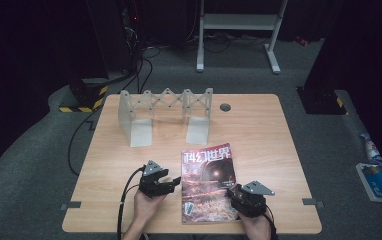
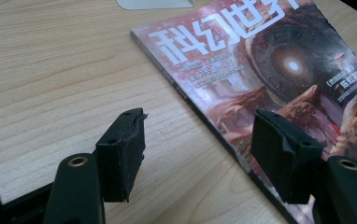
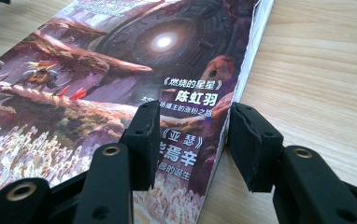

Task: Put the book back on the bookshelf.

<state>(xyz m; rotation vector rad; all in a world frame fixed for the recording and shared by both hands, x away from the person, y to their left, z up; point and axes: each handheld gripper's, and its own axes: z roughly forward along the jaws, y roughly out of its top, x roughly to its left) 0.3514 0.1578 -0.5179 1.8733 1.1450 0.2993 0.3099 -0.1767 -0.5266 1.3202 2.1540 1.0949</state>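
Room: dark surroundings, grey carpet, a white metal frame (image 1: 239,30) at the top centre of the high view, black-and-yellow hazard tape (image 1: 86,102) at the upper left.
Table (image 1: 259,130): pale wood, filling the middle of the high view, with a round grey cap (image 1: 225,107) near its far edge.
Rack (image 1: 166,112): translucent, with a criss-cross top bar and two flat feet, standing upright at the upper centre of the table, well apart from both grippers.
Magazine (image 1: 208,182): lies flat, cover up, in the lower centre of the high view, its bottom edge near the table's near edge. White characters run across the top of the cover above a reddish scene with a glowing ring.
Left gripper (image 1: 166,184): held in a hand (image 1: 146,205) at the lower left of the high view, just beside the magazine's left edge. In the left gripper view (image 2: 197,158) the jaws stand wide apart; one is over bare wood, the other over the cover (image 2: 270,79), with the magazine's spine edge running between them. Whether either jaw touches the magazine cannot be told.
Right gripper (image 1: 241,197): at the lower right of the high view, over the magazine's lower right corner. In the right gripper view (image 3: 193,140) the jaws are apart, nothing clamped; one sits over the cover (image 3: 120,70), the other over wood, straddling the magazine's page edge.
Floor, right edge of the high view: a blue-and-white packet (image 1: 379,180) lies on the carpet.
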